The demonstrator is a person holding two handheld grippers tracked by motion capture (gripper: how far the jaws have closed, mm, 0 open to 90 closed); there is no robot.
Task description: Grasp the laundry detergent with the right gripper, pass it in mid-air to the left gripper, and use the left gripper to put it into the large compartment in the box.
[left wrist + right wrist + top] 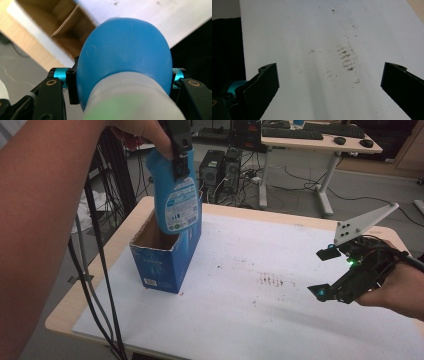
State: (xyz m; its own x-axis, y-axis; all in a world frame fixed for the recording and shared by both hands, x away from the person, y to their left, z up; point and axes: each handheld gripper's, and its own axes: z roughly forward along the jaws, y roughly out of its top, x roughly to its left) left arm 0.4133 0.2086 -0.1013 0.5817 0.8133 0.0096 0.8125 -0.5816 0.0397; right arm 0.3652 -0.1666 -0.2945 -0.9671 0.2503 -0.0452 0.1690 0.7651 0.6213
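Observation:
A blue plastic bottle [176, 195] with a printed label hangs upright over the open top of a blue cardboard box [165, 257], its bottom level with the box rim. My left gripper [179, 151] is shut on the bottle's upper part from above. In the left gripper view the blue bottle [125, 57] bulges between the black jaws, with its white neck nearest the camera and the brown inside of the box [67, 25] beyond it. My right gripper [324, 272] hovers open over the right side of the white mat [260, 285], nothing between its jaws.
The white mat [312, 50] carries dark smudges [345, 58] near its middle. The box stands at the mat's left part, near the wooden table edge [90, 290]. Black cables [100, 270] hang at the left. Another desk [320, 142] and computer towers [220, 167] stand behind.

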